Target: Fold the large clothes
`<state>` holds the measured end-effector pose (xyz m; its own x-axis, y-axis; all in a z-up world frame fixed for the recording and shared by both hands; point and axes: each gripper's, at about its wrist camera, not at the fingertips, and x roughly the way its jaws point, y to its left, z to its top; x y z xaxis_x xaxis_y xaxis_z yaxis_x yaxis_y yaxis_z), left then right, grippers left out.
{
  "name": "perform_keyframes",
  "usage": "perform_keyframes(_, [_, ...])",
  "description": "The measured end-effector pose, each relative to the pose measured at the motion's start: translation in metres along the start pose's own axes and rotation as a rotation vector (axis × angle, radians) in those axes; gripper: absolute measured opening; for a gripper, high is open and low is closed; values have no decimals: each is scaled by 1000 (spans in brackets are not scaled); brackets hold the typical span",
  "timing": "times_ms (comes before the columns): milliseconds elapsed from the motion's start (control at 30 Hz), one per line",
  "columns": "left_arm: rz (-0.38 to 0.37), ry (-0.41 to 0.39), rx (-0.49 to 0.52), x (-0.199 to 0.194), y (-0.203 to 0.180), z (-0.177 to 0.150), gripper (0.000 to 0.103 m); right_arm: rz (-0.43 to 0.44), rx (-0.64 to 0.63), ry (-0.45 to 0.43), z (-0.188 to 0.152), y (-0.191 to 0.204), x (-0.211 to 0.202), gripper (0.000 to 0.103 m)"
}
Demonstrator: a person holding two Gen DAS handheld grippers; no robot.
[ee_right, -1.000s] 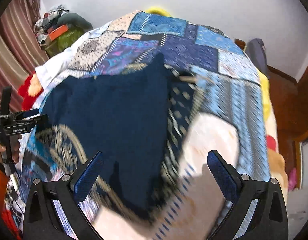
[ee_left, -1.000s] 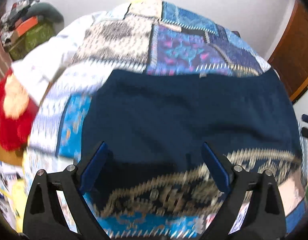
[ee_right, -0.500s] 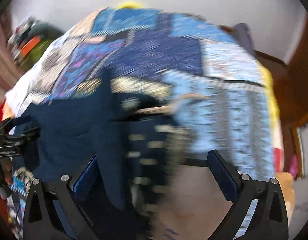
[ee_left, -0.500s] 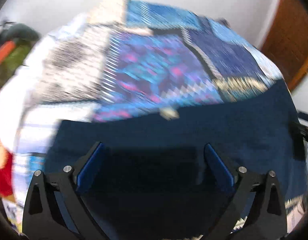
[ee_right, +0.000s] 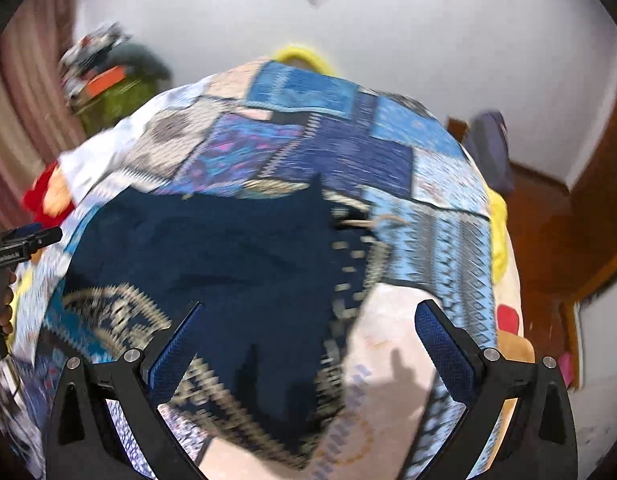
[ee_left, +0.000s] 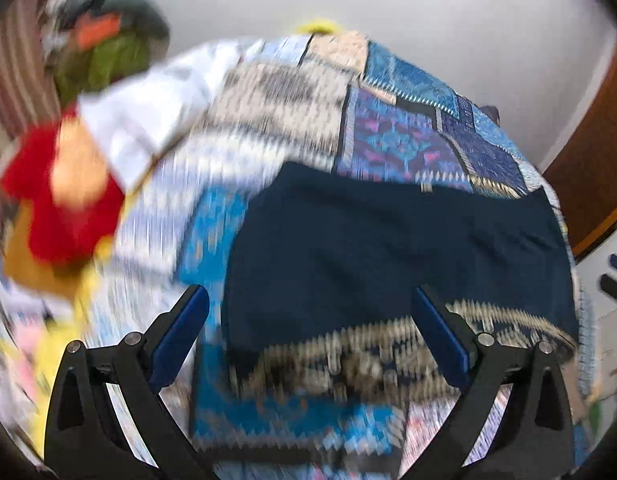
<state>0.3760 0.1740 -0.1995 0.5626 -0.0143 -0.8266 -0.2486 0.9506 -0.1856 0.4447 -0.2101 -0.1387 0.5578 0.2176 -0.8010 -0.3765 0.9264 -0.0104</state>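
A large navy garment (ee_left: 392,248) with a beige patterned border lies folded flat on the patchwork bedspread (ee_left: 400,136). My left gripper (ee_left: 308,300) hangs open above its near left part, with nothing between the blue pads. In the right wrist view the same navy garment (ee_right: 228,256) spreads across the bed, its patterned edge on the right side. Above the garment's near edge my right gripper (ee_right: 308,312) is open and empty. The left gripper (ee_right: 24,242) shows at the far left edge of that view, held by a hand.
A red and yellow plush toy (ee_left: 60,196) and a white cloth (ee_left: 148,120) lie at the bed's left side. A pile of bags (ee_left: 108,52) sits in the back left corner. A wooden door (ee_left: 596,152) stands on the right. A beige blanket (ee_right: 392,360) covers the near right.
Both grippers swung toward the far side of the garment and came back out over its near edge, a little higher. Both stayed open and empty throughout.
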Motion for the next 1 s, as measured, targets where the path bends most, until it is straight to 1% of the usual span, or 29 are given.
perform_keyframes(100, [-31, 68, -82, 7, 13, -35, 102, 12, -66, 9, -14, 37, 7, 103])
perform_keyframes(167, [-78, 133, -143, 21, 20, -63, 101, 30, -84, 46, -23, 54, 20, 103])
perform_keyframes(200, [-99, 158, -167, 28, 20, -71, 101, 52, -89, 85, -30, 64, 33, 103])
perform_keyframes(267, [-160, 213, -227, 42, 23, -86, 101, 66, -96, 145, -40, 72, 52, 103])
perform_keyframes(300, [-208, 235, -268, 49, 25, -91, 101, 49, -108, 188, -47, 75, 66, 103])
perform_keyframes(333, [-247, 243, -306, 54, 26, -94, 101, 27, -126, 204, -53, 77, 74, 103])
perform_keyframes(400, [-312, 249, -386, 67, 30, -96, 101, 12, -177, 192, -64, 77, 80, 103])
perform_keyframes(467, [-355, 249, -435, 77, 33, -93, 101, 18, -202, 178, -67, 76, 79, 103])
perform_keyframes(500, [-364, 242, -458, 84, 36, -90, 101, 21, -213, 181, -69, 74, 78, 103])
perform_keyframes(533, [-356, 234, -477, 91, 39, -87, 100, 26, -221, 185, -70, 72, 77, 103])
perform_keyframes(567, [-356, 223, -492, 97, 40, -84, 95, 34, -223, 186, -71, 69, 76, 103])
perform_keyframes(633, [-379, 191, -510, 104, 40, -76, 88, 56, -220, 185, -74, 62, 75, 103])
perform_keyframes(800, [-365, 122, -524, 118, 28, -53, 83, 102, -186, 179, -77, 48, 77, 103])
perform_keyframes(833, [-354, 103, -532, 120, 25, -48, 78, 109, -182, 177, -77, 47, 77, 103])
perform_keyframes(867, [-345, 89, -541, 122, 24, -45, 70, 112, -180, 176, -76, 47, 77, 103])
perform_keyframes(900, [-331, 76, -556, 124, 23, -41, 66, 114, -178, 175, -76, 46, 77, 103])
perform_keyframes(933, [-327, 67, -570, 126, 23, -38, 55, 115, -176, 175, -76, 46, 77, 103])
perform_keyframes(967, [-323, 64, -577, 125, 25, -38, 42, 116, -173, 175, -76, 45, 77, 103])
perform_keyframes(1000, [-313, 59, -582, 125, 27, -35, 36, 117, -171, 178, -75, 45, 76, 103])
